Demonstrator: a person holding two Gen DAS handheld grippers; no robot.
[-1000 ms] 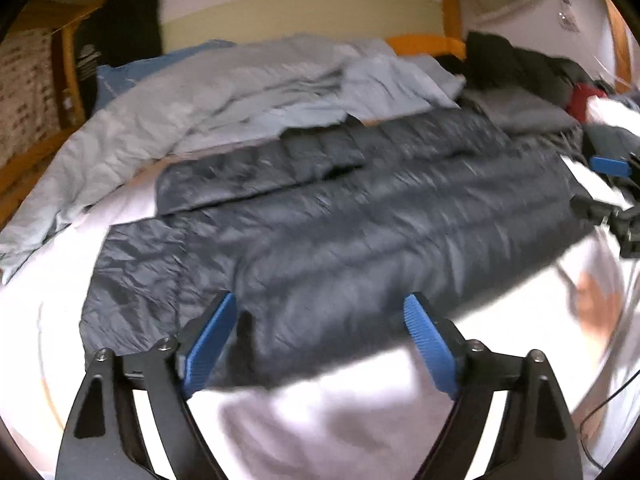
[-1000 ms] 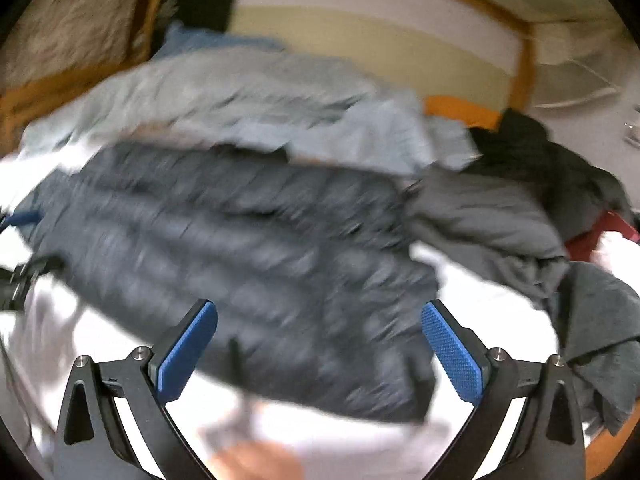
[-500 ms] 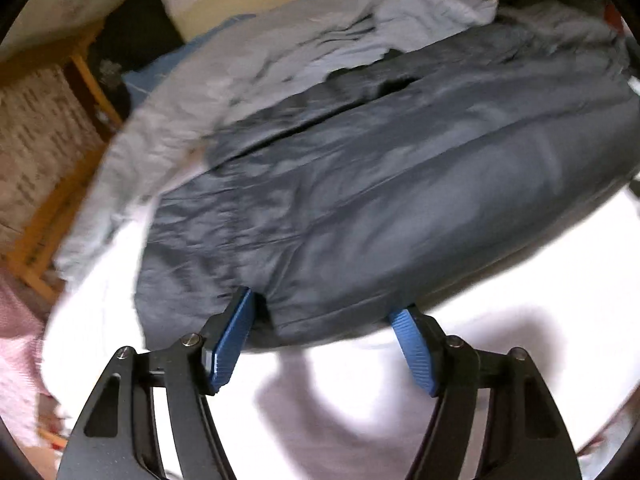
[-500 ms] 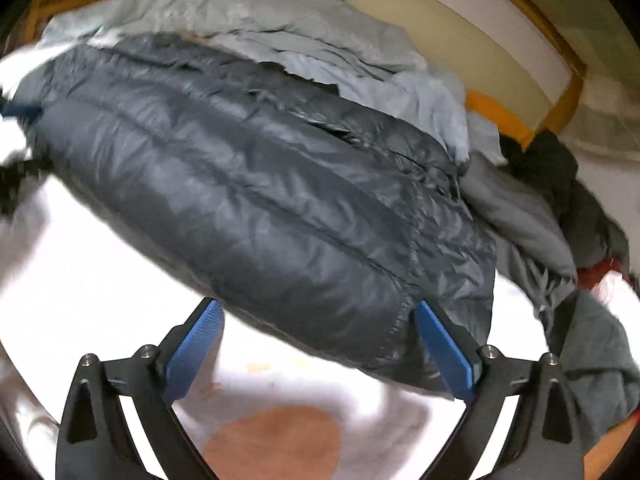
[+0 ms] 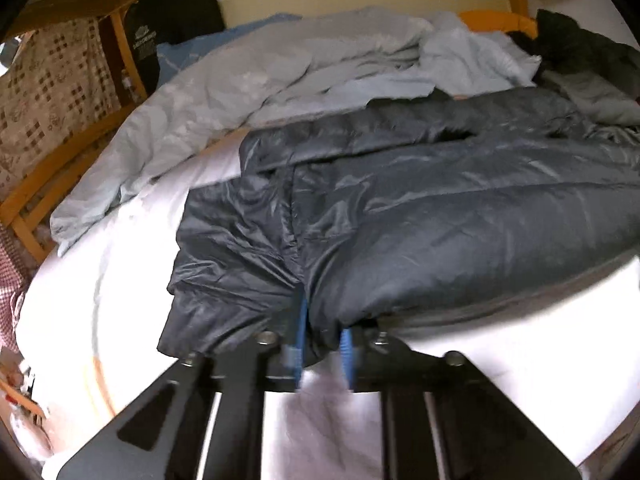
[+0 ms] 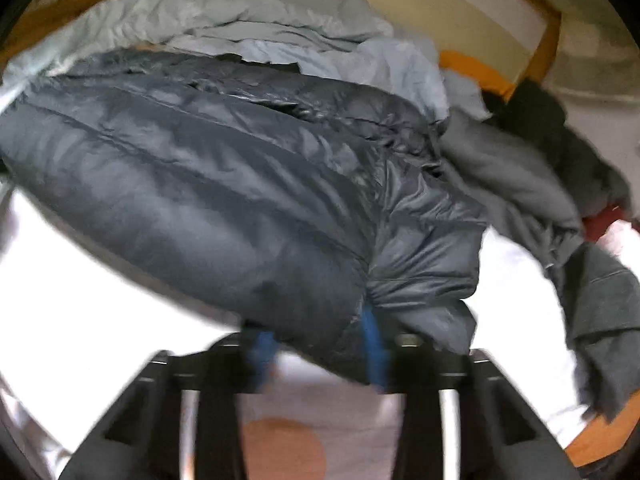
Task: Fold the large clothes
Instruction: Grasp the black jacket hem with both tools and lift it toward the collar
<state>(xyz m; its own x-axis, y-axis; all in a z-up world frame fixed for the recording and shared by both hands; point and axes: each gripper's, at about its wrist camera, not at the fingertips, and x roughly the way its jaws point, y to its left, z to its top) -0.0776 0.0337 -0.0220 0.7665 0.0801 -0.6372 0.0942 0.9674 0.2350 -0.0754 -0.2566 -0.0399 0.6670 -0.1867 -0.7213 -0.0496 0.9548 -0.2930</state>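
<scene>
Left gripper (image 5: pixel 322 332): its jaws are closing, blue pads (image 5: pixel 297 344) nearly together, a pinch of the dark puffer jacket (image 5: pixel 440 216) hem caught between them.
Right gripper (image 6: pixel 320 344): its jaws are closing too, with a thicker bunch of the same jacket's (image 6: pixel 240 184) lower edge between the blue pads (image 6: pixel 374 344); the picture is blurred, so how firmly they press is hard to judge.
Jacket: dark grey-blue, quilted and shiny, it lies spread across the bed, its near edge puckered at each gripper and one sleeve end beside each gripper.
White sheet (image 5: pixel 100 280): it covers the bed under the jacket and shows bare at the near side.
Pale blue duvet (image 5: pixel 240 92): rumpled behind the jacket and touching its far edge.
Grey garments (image 6: pixel 520 184): heaped to the right of the jacket, one draping off the bed's edge.
Bed frame (image 5: pixel 60 172): light wood, with an orange rail at the far end.
Patterned cloth (image 5: pixel 52 80): hangs beyond the frame on the left.
</scene>
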